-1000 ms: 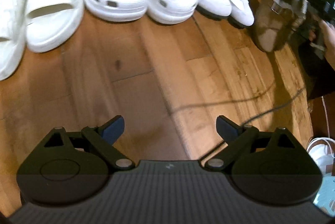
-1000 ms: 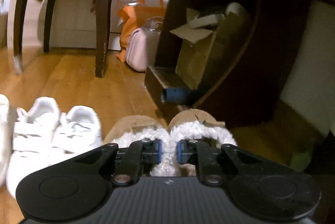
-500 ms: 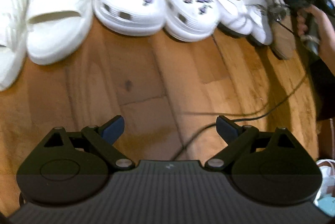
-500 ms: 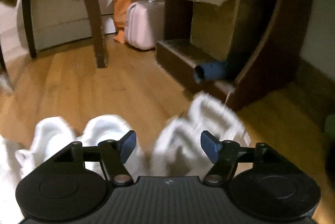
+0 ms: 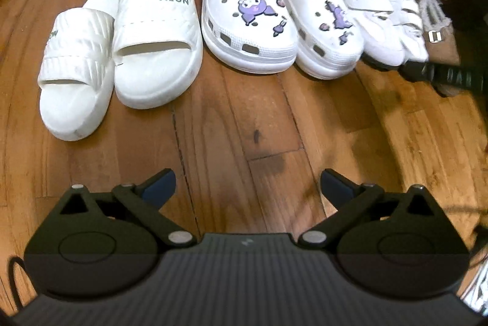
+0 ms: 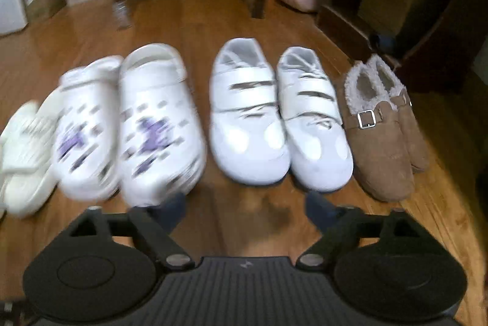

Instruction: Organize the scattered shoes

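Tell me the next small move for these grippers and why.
Probably just draw both back and stop. The slides, clogs, strap sneakers and brown fur-lined slippers stand paired in one row, toes toward the cameras. The left gripper and right gripper are open and empty.

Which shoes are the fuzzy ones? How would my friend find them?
Look at the row of shoes on the wooden floor. Go to its right end, past the white strap sneakers, nearest the dark wooden furniture. The fuzzy slippers are the only brown pair, with fluffy lining and a silver buckle; every other pair is white.
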The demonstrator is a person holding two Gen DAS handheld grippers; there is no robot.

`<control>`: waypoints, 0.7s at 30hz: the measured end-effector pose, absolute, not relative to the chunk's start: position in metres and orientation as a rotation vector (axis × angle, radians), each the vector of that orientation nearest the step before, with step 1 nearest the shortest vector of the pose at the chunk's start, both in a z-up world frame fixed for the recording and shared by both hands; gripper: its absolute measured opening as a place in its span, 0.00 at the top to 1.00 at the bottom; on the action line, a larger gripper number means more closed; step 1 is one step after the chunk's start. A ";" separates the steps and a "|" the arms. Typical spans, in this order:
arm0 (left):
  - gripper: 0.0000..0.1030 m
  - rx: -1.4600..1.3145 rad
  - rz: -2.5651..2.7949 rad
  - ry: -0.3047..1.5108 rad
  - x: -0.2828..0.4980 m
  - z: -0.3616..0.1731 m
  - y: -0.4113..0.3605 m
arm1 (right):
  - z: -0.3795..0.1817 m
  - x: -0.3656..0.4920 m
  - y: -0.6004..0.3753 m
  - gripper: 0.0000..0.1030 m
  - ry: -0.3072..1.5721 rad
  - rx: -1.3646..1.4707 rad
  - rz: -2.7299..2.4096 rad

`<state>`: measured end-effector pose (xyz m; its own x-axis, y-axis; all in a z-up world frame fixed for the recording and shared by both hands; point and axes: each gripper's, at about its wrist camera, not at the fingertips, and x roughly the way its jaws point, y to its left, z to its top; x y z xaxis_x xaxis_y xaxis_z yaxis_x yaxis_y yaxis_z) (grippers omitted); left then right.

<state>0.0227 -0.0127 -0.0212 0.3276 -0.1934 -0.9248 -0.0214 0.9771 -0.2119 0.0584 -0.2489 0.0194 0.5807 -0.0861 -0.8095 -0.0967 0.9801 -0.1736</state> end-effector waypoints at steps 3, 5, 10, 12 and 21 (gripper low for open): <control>0.00 -0.223 -0.110 1.215 0.016 -0.013 -0.007 | 0.028 0.039 -0.231 0.05 0.921 -0.288 -0.017; 0.00 -0.242 -0.109 1.207 0.009 -0.008 -0.004 | 0.032 0.032 -0.226 0.05 0.922 -0.318 -0.049; 0.00 -0.241 -0.133 1.202 0.000 -0.001 -0.010 | 0.043 0.018 -0.224 0.04 0.915 -0.301 -0.047; 0.00 -0.228 -0.140 1.199 -0.004 0.002 -0.014 | 0.047 0.013 -0.225 0.04 0.902 -0.285 -0.049; 0.00 -0.198 -0.153 1.179 -0.013 0.016 -0.033 | 0.055 0.000 -0.236 0.04 0.900 -0.254 -0.067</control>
<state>-0.0134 -0.0334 0.0156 0.3748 -0.2219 -0.9002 0.0150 0.9723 -0.2334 -0.0004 -0.2355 0.0550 0.6219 -0.1633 -0.7659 -0.0488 0.9681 -0.2460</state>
